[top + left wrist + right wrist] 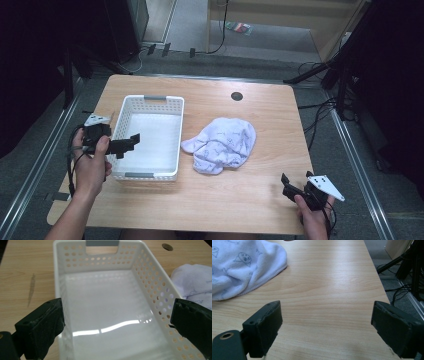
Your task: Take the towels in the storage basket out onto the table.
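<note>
Forearm and left hand (91,167) come in from the bottom left of the high view, fingers wrapped round the left gripper (127,141), which points right, over the near-left wall of the white basket (147,102). Its jaws stand wide apart with nothing between them; in the left gripper view they frame the basket's bare glossy floor (110,315), with perforated walls and a grey handle (102,243) at the far end.

Right hand (314,220) sits at the table's near-right corner, holding the right gripper (295,182) low over bare wooden table (260,115), its grey three-cornered plate (326,186) on top. Jaws spread wide, empty, pointing away across the tabletop.

Crumpled pale cloth (222,145) with small printed figures lies on the table just right of the basket, well apart from both grippers. In the right gripper view it lies at upper left (242,265).
</note>
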A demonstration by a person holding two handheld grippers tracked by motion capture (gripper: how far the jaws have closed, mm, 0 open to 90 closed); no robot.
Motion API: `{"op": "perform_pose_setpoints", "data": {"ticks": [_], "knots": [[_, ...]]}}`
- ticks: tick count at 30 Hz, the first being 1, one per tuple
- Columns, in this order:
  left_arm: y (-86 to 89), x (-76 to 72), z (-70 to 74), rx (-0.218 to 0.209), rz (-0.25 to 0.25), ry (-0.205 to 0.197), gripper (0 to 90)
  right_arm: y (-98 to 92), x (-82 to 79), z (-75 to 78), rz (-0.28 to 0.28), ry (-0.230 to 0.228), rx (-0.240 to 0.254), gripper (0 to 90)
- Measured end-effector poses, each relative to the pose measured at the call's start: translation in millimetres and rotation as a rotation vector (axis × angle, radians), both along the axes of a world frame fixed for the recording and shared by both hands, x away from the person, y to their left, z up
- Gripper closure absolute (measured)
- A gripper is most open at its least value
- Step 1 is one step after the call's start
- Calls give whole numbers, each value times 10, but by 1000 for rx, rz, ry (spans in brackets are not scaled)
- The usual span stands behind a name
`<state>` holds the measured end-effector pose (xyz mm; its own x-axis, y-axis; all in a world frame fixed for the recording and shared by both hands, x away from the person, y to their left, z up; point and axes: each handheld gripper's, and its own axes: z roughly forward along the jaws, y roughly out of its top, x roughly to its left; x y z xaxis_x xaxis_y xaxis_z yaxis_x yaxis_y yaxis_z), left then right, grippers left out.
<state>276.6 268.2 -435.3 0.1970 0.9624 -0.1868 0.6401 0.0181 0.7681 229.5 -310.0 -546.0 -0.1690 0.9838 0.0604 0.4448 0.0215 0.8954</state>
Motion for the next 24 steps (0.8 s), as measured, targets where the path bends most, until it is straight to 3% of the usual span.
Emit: {"op": "perform_pose_setpoints", "data": {"ticks": [5,10,19,24], "knots": [[250,-163,-84,-40,44,-44,0,2,-1,0,-3,2,1,102],[453,-343,-210,-47,68,-78,0,5,0,0,-7,1,0,103],[690,-577,-386,-59,107,-157,0,2,0,0,-12,0,-1,104],[840,-688,-559,-104,110,-200,0,3,-1,0,-20,2,0,105]]}}
